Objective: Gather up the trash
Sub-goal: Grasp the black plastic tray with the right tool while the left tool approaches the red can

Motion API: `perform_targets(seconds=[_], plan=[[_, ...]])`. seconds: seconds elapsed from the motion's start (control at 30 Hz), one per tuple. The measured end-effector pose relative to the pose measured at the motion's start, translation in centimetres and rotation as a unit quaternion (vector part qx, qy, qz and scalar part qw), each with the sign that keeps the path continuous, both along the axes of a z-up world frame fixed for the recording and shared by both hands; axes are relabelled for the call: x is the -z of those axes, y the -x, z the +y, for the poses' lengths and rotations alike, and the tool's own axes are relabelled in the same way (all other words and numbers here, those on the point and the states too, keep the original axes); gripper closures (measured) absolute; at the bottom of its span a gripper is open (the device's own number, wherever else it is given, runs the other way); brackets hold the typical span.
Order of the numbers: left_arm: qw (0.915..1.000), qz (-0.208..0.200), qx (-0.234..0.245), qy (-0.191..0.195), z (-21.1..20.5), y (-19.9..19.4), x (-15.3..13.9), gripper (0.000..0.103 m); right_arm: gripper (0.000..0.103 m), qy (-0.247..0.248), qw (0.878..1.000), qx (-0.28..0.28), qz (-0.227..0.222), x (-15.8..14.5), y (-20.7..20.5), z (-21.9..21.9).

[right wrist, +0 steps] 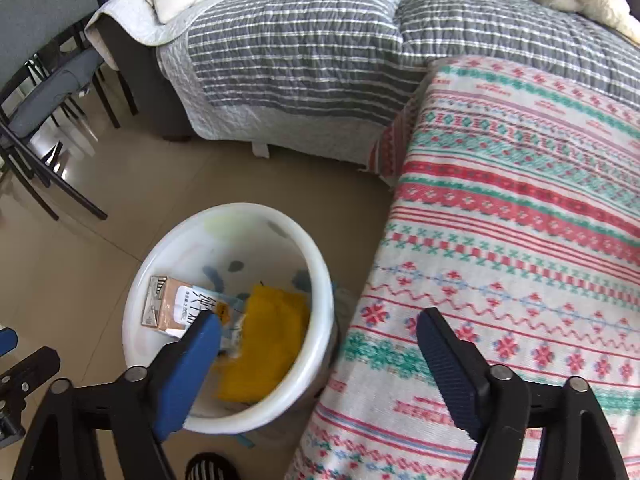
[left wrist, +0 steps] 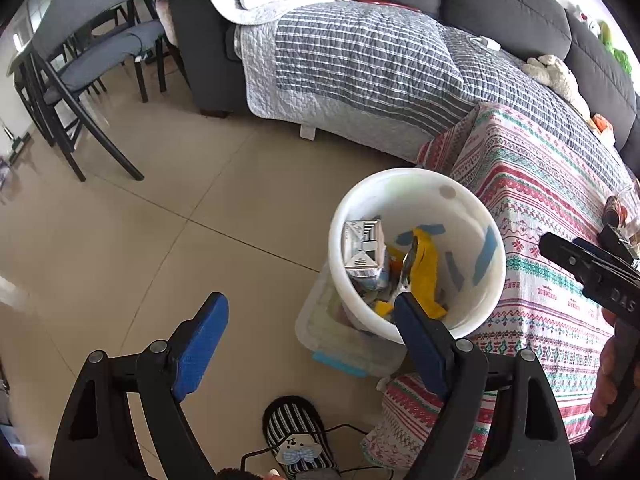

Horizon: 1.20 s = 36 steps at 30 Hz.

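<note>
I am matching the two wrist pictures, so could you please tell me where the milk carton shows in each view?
Left wrist view: the milk carton stands against the left inner wall of the white bin, right of centre.
Right wrist view: the milk carton lies at the bin's left side, lower left, just above the left blue finger.
Shared landmark: the yellow wrapper beside the carton.

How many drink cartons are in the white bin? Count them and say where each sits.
1. A single drink carton lies against the left inner wall of the white bin, beside a yellow wrapper. More cartons may be buried under the trash.
</note>
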<state>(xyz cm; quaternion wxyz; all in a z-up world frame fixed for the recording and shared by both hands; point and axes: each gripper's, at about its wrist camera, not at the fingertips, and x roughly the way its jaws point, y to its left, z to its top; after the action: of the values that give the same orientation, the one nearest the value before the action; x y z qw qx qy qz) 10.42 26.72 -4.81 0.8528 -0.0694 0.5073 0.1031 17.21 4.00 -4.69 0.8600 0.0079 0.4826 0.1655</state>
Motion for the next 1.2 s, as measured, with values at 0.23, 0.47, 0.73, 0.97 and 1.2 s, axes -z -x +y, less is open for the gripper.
perform_targets(seconds=[0.23,0.47,0.73,0.97,1.2], plan=[[0.9998,-0.007,0.018,-0.002,-2.3,-0.6,-0.8,0.01,0.001,0.028,0.999,0.043,-0.016,-1.5,0.7,-4.8],[0.9989,-0.009,0.046,0.0,-6.2,-1.6,-1.5,0.008,0.001,0.062,0.99,0.126,-0.01,-1.9,0.3,-12.8],[0.9964,-0.01,0.085,-0.004,-11.6,-3.4,-2.1,0.007,0.001,0.102,0.979,0.172,-0.032,-3.0,0.5,-22.5],[0.9938,0.003,0.111,-0.003,-16.2,-5.3,-1.3,0.007,0.001,0.059,0.974,0.217,-0.009,-2.6,0.2,-30.6],[0.9922,0.003,0.124,0.006,-19.9,-6.8,-1.1,0.007,0.001,-0.008,0.966,0.26,-0.001,-2.5,-0.9,-35.9]])
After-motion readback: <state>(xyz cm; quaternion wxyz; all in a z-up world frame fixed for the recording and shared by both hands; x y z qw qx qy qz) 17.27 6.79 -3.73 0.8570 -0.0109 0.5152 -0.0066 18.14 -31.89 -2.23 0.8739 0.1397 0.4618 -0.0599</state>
